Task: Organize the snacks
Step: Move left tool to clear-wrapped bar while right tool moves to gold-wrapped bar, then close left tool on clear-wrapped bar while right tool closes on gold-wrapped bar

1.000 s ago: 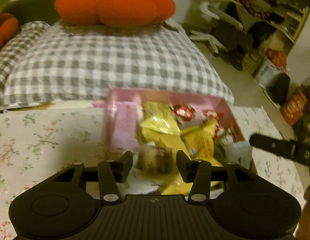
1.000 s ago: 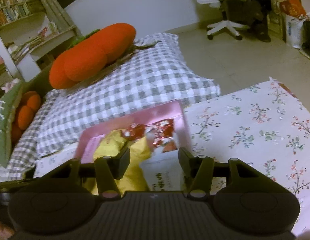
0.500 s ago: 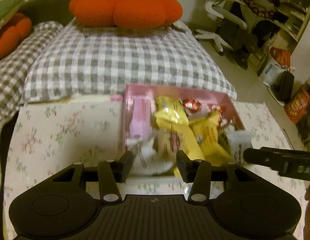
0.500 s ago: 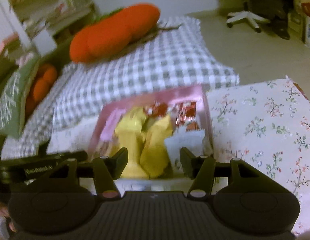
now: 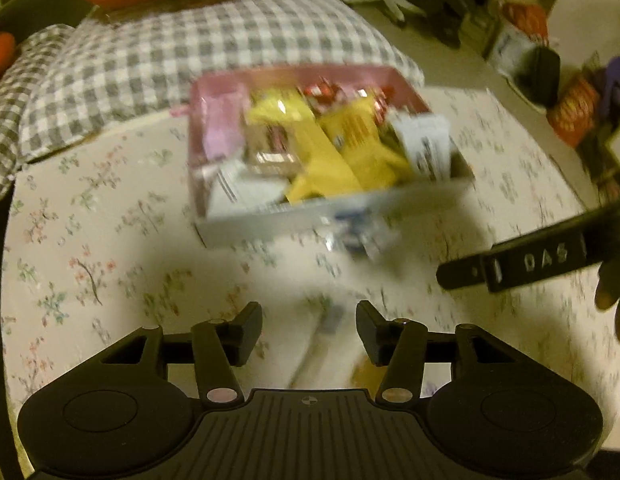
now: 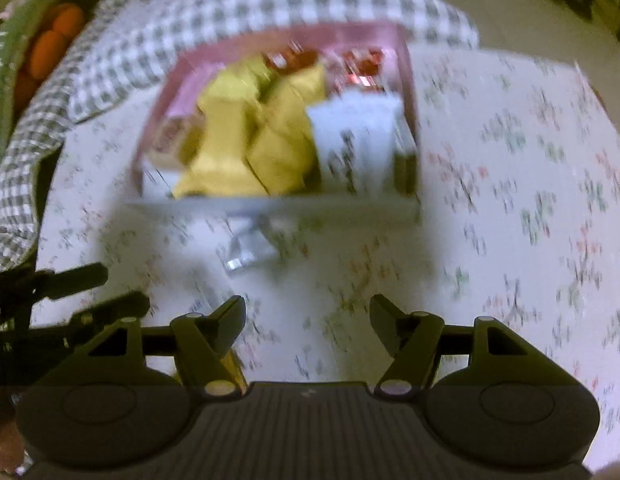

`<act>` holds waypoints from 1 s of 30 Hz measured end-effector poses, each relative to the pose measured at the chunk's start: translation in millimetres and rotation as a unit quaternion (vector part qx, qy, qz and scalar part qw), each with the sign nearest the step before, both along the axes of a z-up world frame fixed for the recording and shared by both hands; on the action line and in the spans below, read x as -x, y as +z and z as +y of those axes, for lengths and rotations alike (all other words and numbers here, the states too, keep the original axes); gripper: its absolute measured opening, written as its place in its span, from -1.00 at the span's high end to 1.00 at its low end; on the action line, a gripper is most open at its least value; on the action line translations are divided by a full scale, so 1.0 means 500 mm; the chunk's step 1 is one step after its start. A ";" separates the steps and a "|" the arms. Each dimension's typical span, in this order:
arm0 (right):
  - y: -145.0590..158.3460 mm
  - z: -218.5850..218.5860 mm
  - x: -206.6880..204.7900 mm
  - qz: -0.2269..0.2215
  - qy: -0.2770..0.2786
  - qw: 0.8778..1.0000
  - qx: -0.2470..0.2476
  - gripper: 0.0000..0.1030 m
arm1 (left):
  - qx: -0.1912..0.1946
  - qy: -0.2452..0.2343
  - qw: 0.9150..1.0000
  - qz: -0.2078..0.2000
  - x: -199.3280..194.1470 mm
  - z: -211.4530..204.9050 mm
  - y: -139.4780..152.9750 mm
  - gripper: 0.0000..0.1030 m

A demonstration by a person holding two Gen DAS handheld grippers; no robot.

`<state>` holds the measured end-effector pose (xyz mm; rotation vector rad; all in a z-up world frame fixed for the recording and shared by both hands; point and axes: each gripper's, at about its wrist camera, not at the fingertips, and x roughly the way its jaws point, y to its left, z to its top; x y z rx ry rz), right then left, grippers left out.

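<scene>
left claw point(image 5: 309, 330) spread, holding nothing, low over the floral desk point(image 5: 109, 248). right claw point(image 6: 307, 322) likewise spread and unloaded. pink snack box point(image 5: 297, 76) sits at the desk's far side, packed with yellow packets point(image 5: 334, 148). one small wrapped snack point(image 6: 249, 250) lies on the desk just near the box.

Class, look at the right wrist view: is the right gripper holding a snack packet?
No. The right gripper is open with nothing between its fingers, hanging over the floral tablecloth short of the pink snack box.
</scene>
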<state>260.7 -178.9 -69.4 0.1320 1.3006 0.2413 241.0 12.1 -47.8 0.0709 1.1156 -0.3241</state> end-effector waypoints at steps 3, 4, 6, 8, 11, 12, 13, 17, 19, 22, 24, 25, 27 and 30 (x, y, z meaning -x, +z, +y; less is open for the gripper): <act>0.005 -0.005 0.016 0.007 0.001 1.000 -0.001 -0.31 | -0.007 -0.010 1.000 0.004 0.017 -0.005 -0.009 -0.02; 0.008 -0.005 0.019 0.007 0.005 1.000 -0.001 -0.33 | -0.008 -0.011 1.000 0.008 0.021 -0.005 -0.016 -0.02; 0.011 -0.004 0.025 0.010 0.019 1.000 -0.006 -0.38 | -0.009 -0.017 1.000 0.017 0.026 -0.006 -0.028 -0.02; 0.012 0.000 0.028 0.006 0.033 0.999 -0.006 -0.41 | -0.014 -0.022 0.999 0.019 0.029 -0.008 -0.036 -0.02; 0.002 0.009 0.033 0.003 0.052 0.998 0.022 -0.41 | -0.007 -0.028 0.999 0.029 0.030 -0.012 -0.046 -0.02; -0.002 0.012 0.035 0.002 0.058 0.998 0.030 -0.41 | -0.003 -0.030 0.999 0.030 0.031 -0.015 -0.047 -0.02; -0.005 0.014 0.037 0.002 0.062 0.997 0.036 -0.40 | -0.002 -0.035 0.999 0.030 0.033 -0.018 -0.048 -0.02; -0.010 0.015 0.042 0.007 0.071 0.997 0.035 -0.40 | -0.007 -0.048 0.998 0.030 0.037 -0.027 -0.054 -0.02; -0.010 0.018 0.043 0.007 0.079 0.996 0.034 -0.40 | -0.014 -0.051 0.998 0.036 0.038 -0.029 -0.065 -0.02; -0.008 0.028 0.047 0.011 0.088 0.996 0.031 -0.40 | -0.029 -0.057 0.997 0.038 0.040 -0.031 -0.077 -0.01; -0.008 0.035 0.049 0.013 0.099 0.995 0.028 -0.40 | -0.032 -0.056 0.997 0.034 0.039 -0.030 -0.080 -0.01; -0.007 0.036 0.051 0.015 0.103 0.994 0.025 -0.40 | -0.034 -0.054 0.997 0.034 0.038 -0.029 -0.082 -0.01; -0.008 0.040 0.051 0.020 0.107 0.994 0.018 -0.40 | -0.037 -0.049 0.998 0.035 0.035 -0.025 -0.086 0.09; -0.012 0.047 0.052 0.029 0.112 0.993 0.009 -0.40 | -0.049 -0.049 0.997 0.040 0.034 -0.024 -0.091 0.47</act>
